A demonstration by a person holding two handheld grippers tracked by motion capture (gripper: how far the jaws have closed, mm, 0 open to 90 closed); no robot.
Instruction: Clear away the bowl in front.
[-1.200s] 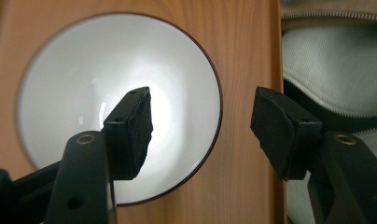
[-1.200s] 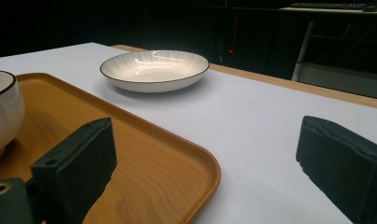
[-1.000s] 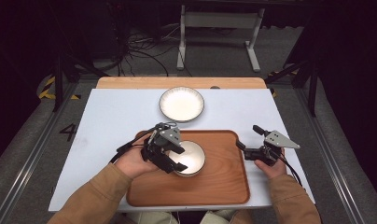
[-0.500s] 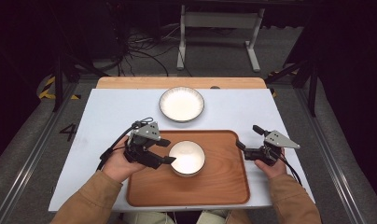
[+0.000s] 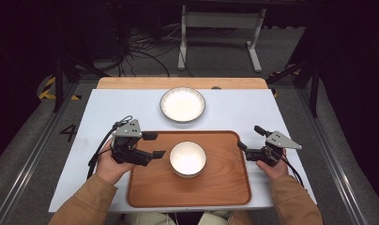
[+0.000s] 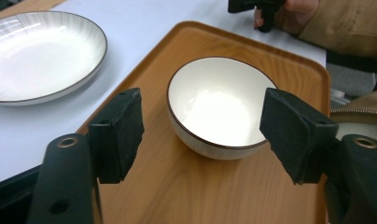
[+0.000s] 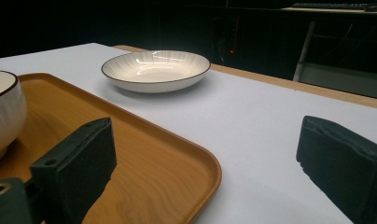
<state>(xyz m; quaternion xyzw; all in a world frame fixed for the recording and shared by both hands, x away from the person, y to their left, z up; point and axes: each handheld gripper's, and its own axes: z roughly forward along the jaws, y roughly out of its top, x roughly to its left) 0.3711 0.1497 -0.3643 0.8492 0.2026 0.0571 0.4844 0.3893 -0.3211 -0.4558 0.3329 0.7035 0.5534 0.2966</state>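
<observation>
Left gripper [image 5: 152,145] has let go of the bowl [image 5: 187,158] and backed off left, jaws just opening, empty; bowl sits mid-tray [image 5: 225,187], placement looks done; right gripper [image 5: 248,139] open, empty, at tray's right edge.

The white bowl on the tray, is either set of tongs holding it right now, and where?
Nothing is held. The left tongs stand open beside the bowl, clear of its rim; the right tongs are open at the tray's edge.
</observation>
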